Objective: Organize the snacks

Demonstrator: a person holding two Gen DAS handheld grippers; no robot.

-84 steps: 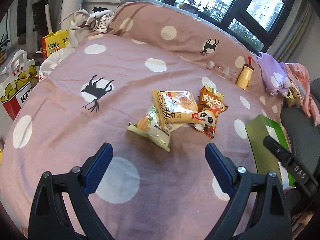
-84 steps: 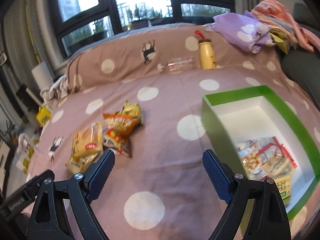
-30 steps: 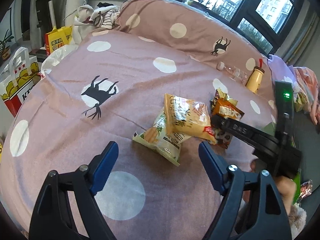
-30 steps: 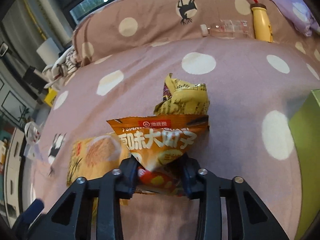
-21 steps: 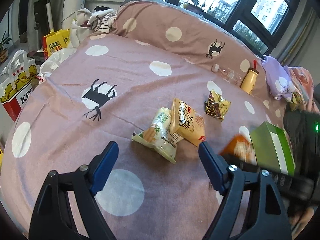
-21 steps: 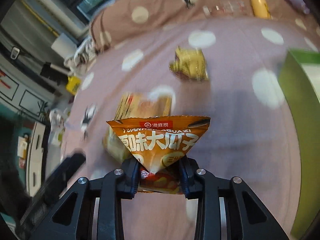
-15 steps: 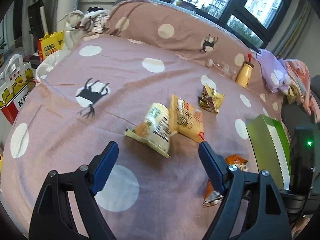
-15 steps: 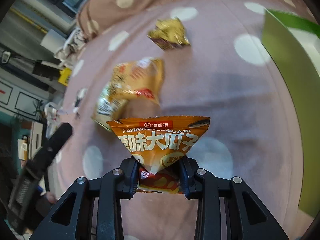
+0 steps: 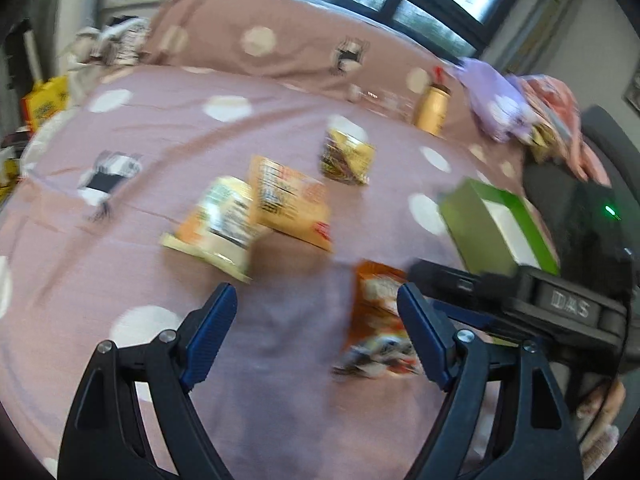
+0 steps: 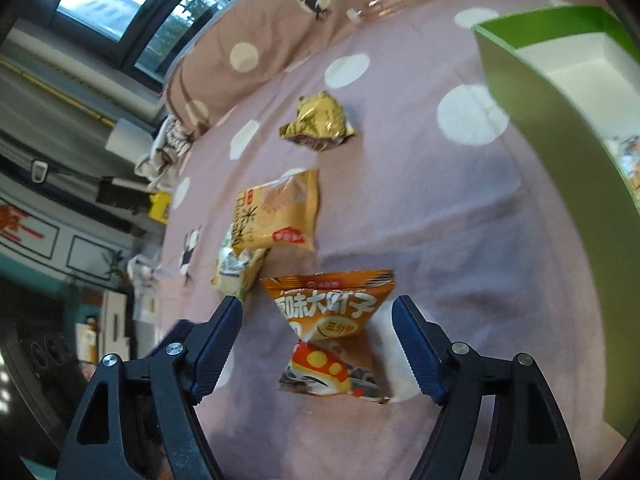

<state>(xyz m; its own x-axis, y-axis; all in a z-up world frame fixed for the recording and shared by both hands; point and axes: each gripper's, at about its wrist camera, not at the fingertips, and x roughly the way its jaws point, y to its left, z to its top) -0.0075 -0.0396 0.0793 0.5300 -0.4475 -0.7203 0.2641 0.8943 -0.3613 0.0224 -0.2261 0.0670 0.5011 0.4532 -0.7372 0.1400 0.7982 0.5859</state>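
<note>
An orange snack packet sits between the jaws of my right gripper, which are opening; neither pad touches it. It lies loose over the pink bedspread, left of the green box. In the left wrist view the same packet appears blurred just inside the right finger of my left gripper, which is open and holds nothing. Farther off lie a yellow-orange packet, a pale packet partly under it, and a crumpled gold packet. The box holds another snack pack.
A yellow bottle and a clear bottle lie against the spotted pillow. Purple and pink clothes are piled at the back right. Bags stand on the floor past the bed's left edge.
My right gripper carried the orange packet from the pile toward the green box, then its jaws spread and let go of it. The left gripper swung to the right, still open.
</note>
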